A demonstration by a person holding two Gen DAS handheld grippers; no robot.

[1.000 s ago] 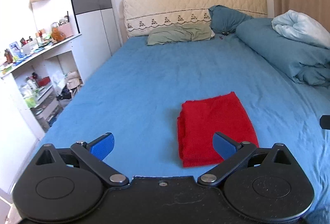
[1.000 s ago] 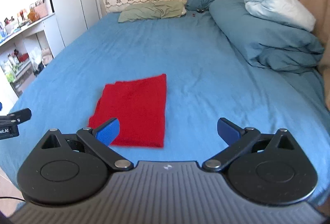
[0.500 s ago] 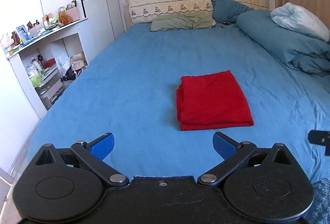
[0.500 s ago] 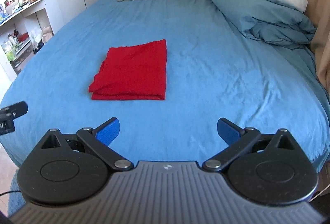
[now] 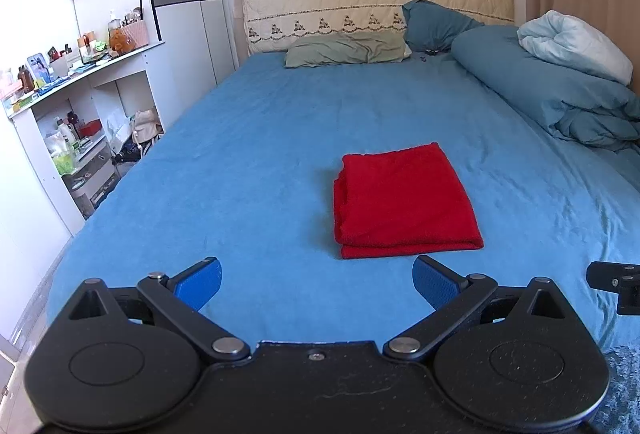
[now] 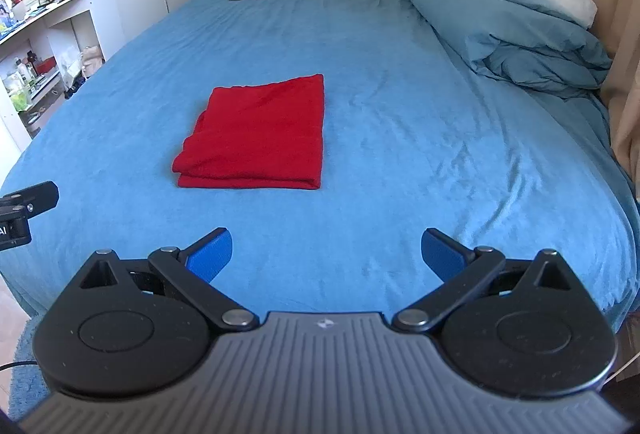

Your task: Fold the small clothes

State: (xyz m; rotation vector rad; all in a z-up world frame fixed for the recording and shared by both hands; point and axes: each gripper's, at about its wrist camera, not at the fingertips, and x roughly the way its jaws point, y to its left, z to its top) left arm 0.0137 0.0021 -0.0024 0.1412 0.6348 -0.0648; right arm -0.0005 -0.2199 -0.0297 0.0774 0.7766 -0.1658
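Red cloth (image 5: 404,200) lies folded into a neat rectangle w/ stacked layers, mid-bed on the blue bed sheet (image 5: 248,162), flat so the fold holds. From left gripper (image 5: 316,280) it's at approx 1 o'clock, well apart; from right gripper (image 6: 326,254) approx 11 o'clock. Both grippers spread wide, nothing in either, hanging over the bed's near edge w/ no contact on the cloth. Looks like the fold's done, so they sit clear of it. Rolled duvet (image 6: 516,22) at 2 o'clock, pillows (image 5: 348,48) at 12, out of the way.
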